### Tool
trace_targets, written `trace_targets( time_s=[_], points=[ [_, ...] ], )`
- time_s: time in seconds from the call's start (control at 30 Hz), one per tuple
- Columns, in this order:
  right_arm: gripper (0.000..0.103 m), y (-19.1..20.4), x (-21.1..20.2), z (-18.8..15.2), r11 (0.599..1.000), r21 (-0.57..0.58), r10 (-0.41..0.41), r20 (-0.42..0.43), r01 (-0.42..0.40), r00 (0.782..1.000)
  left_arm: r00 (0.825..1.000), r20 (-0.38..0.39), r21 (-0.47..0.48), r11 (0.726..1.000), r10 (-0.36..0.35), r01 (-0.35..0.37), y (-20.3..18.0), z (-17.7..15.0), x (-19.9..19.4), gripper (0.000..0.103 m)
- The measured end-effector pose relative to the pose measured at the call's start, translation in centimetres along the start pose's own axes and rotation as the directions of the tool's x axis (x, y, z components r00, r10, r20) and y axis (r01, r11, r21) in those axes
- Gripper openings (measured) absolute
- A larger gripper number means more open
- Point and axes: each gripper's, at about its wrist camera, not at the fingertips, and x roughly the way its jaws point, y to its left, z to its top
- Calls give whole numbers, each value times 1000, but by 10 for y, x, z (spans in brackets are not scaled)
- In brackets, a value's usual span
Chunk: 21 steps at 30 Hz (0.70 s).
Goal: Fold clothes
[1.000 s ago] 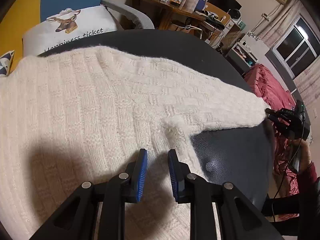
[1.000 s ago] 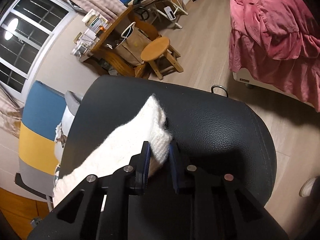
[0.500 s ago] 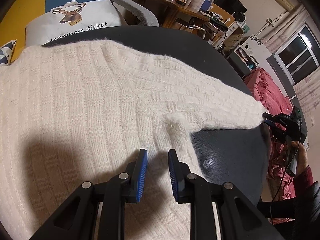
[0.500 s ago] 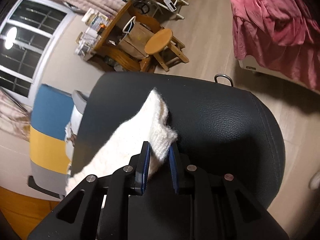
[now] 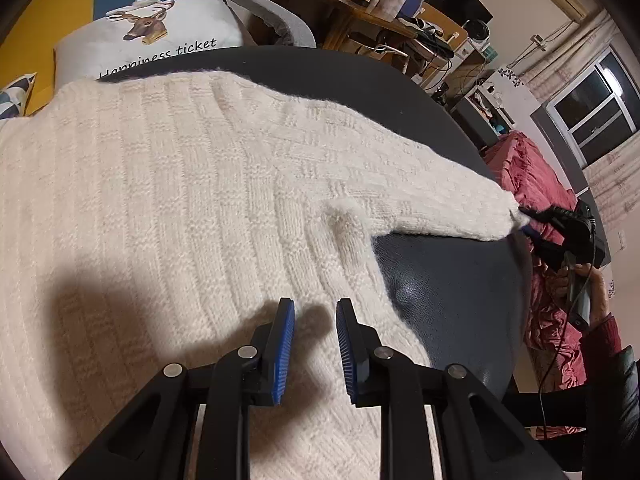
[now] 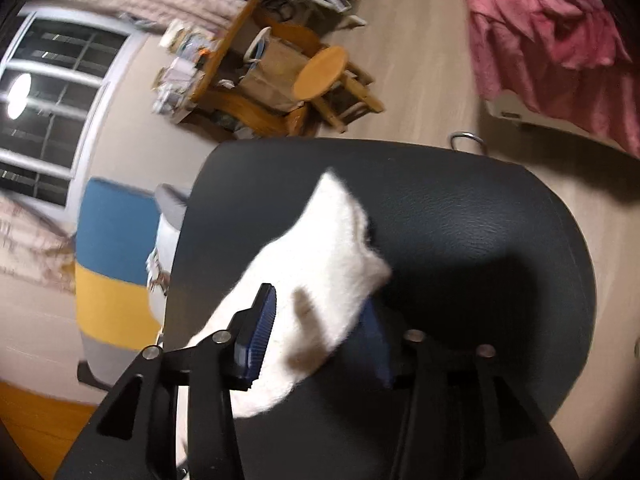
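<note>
Sweater (image 5: 180, 208) lies flat on black table (image 5: 448, 280); sleeve (image 6: 320, 264) runs toward 3 o'clock. Right gripper (image 6: 320, 320) jaws apart around cuff; left gripper (image 5: 314, 344) jaws apart, empty. Sleeve-fold step; next likely regrip cuff.

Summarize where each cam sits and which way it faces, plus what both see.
Left wrist: on the left gripper, facing across the cream sweater toward the desk; its fingers and the person's other hand show.
Right wrist: on the right gripper, angled down at the sleeve cuff on the black table; only its fingers show.
Shared: sweater, table, red bedspread.
</note>
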Motion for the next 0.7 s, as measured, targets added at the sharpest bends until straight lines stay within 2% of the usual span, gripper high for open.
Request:
trace_targets(
  time_s=[0.03, 0.17, 0.33, 0.5, 0.63, 0.7],
  points=[
    [7, 1, -2, -1, 1000, -1, -13, 20, 13, 1000, 1000, 0, -2, 1000, 2, -2, 1, -1, -1, 21],
    [7, 10, -4, -7, 998, -44, -44, 63, 47, 997, 999, 26, 8, 1000, 22, -22, 3, 0, -8, 21],
    [7, 34, -7, -15, 991, -136, -11, 66, 19, 998, 996, 60, -10, 997, 73, -73, 9, 9, -13, 21],
    [7, 72, -8, -30, 971, -234, 57, 41, -46, 997, 993, 50, -30, 994, 106, -104, 15, 19, -7, 20],
    [7, 117, -5, -50, 936, -326, 140, -13, -136, 990, 991, 76, 5, 994, 107, -107, 6, 28, -2, 20],
    [7, 138, -1, -63, 915, -361, 176, -50, -182, 983, 990, 62, 28, 991, 127, -129, 3, 32, 4, 20]
  ],
)
